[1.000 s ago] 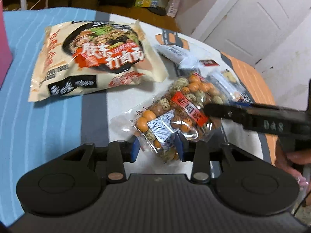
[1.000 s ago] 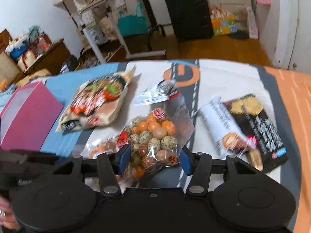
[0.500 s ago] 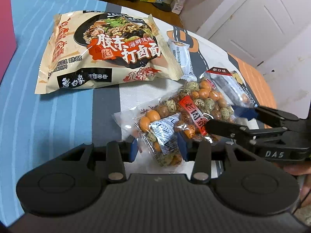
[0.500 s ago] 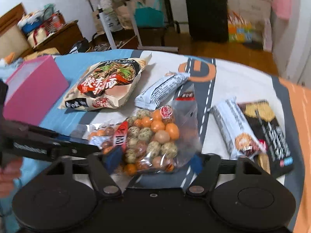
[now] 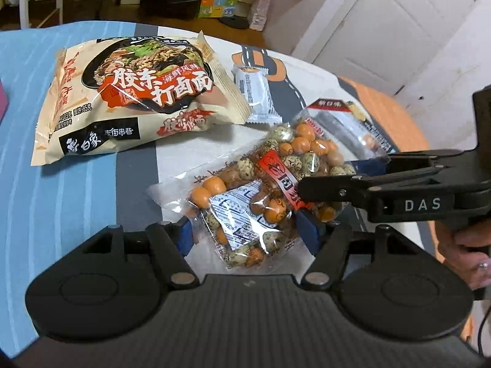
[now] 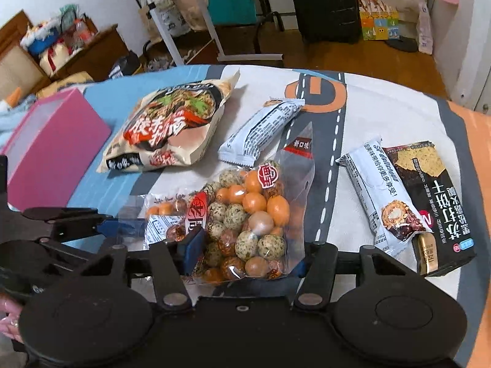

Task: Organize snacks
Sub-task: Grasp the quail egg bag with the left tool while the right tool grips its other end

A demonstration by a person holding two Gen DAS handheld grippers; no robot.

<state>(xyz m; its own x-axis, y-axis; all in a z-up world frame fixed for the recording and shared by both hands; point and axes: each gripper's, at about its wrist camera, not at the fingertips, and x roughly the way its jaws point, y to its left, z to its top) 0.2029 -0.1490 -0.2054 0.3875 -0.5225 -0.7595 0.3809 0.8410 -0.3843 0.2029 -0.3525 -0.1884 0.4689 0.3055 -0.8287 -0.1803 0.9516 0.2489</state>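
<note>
Clear plastic of the nut bag (image 6: pixel 248 224) is being straddled on the bedspread (image 5: pixel 76 190) by both grippers: left gripper (image 5: pixel 250 236) jaws being opened, pads apart from it; right gripper (image 6: pixel 245 257) jaws being closed, grip uncertain.

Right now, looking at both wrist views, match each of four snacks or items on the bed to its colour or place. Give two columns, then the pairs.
1. noodle pack
2. nut bag
3. box
4. cracker pack

A. pink
B. black, far right in the right wrist view
C. clear, between both grippers
D. beige, beside the box

Pairs: 1-D, 2-C, 3-A, 4-B
</note>
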